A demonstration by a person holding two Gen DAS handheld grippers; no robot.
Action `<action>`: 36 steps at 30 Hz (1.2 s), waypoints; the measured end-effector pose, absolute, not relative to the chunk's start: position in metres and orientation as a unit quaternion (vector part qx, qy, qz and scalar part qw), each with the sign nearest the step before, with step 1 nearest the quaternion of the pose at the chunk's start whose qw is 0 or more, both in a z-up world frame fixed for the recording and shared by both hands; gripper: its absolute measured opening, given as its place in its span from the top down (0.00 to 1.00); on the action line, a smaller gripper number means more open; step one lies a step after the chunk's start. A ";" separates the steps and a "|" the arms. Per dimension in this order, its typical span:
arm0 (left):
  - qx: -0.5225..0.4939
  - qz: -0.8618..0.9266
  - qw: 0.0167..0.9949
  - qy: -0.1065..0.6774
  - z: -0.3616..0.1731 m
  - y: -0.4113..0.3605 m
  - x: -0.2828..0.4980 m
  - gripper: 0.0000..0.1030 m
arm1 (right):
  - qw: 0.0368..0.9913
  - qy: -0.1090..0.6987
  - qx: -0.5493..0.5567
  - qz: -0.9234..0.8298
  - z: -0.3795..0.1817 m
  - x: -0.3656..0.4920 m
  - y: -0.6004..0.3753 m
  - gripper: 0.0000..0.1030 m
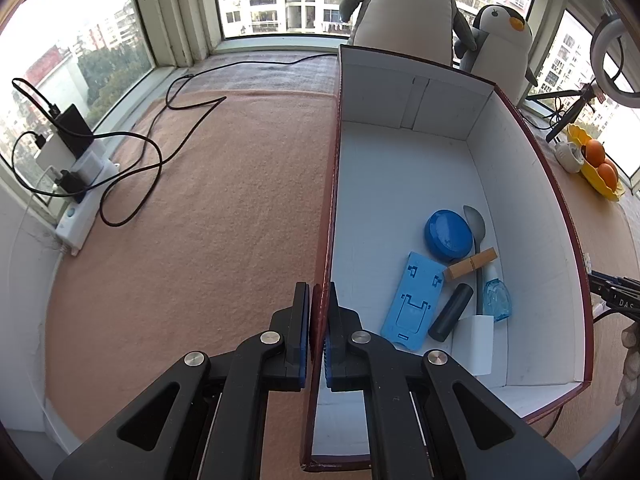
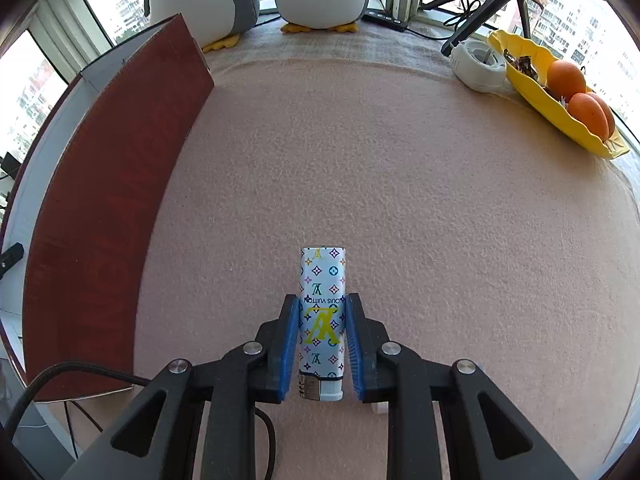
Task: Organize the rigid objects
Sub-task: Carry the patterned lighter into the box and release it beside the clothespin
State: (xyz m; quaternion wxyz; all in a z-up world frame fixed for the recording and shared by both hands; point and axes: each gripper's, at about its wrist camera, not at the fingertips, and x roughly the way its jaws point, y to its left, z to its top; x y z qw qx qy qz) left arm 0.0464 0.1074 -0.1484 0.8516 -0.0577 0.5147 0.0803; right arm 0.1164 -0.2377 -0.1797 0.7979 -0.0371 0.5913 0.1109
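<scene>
A bay of windows with high apartment blocks outside goes around a desk [image 2: 400, 200] covered with a pinkish felt cloth; two plush penguins [image 1: 502, 46] stand at its far edge, and a yellow dish with oranges [image 2: 576, 100] sits at the far right corner.

The right tool [image 2: 322, 340] is closed on a lighter [image 2: 322, 312] with a white patterned body. The blue pads [image 2: 290, 344] press on its two long sides. The long axis of the lighter runs along the fingers, so the flat bottom points away from the camera and the metal head is near the hinge. It seems to be lifted a little above the cloth, but I cannot be sure of this.

The left tool [image 1: 319, 332] is shut on the near left wall of a big box [image 1: 400, 184], red outside and white inside. It probably keeps the box steady.

The relation that matters: the box lies to the left of the right tool, and its red outer wall [image 2: 108, 208] stands between the lighter and the inside. The next move should therefore go up and over that wall toward the left. The things already in the box, a blue round case [image 1: 448, 236], a spoon [image 1: 476, 236], a blue phone stand [image 1: 416, 300], a dark tube [image 1: 450, 312] and others, are gathered at its near right corner, the side nearer to the right hand, while the far half is free
</scene>
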 end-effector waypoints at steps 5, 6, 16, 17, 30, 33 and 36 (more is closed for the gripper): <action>-0.056 0.082 0.852 0.514 -0.148 0.108 0.047 0.96 | 0.825 0.554 -0.024 0.113 -0.145 0.108 -0.236 0.80; -0.056 0.081 0.852 0.513 -0.148 0.108 0.048 0.96 | 0.830 0.545 -0.021 0.116 -0.138 0.106 -0.233 0.80; -0.056 0.081 0.854 0.511 -0.148 0.108 0.047 0.96 | 0.866 0.470 -0.026 0.168 -0.070 0.106 -0.195 0.80; -0.056 0.081 0.854 0.511 -0.148 0.108 0.047 0.96 | 0.866 0.467 -0.027 0.175 -0.066 0.104 -0.190 0.80; -0.057 0.081 0.854 0.510 -0.148 0.109 0.047 0.96 | 0.857 0.441 -0.042 0.263 -0.050 0.085 -0.122 0.80; -0.057 0.081 0.854 0.510 -0.148 0.109 0.047 0.96 | 0.851 0.443 -0.051 0.278 -0.054 0.083 -0.107 0.80; -0.057 0.080 0.854 0.510 -0.148 0.109 0.048 0.96 | 0.841 0.451 -0.058 0.292 -0.062 0.084 -0.094 0.80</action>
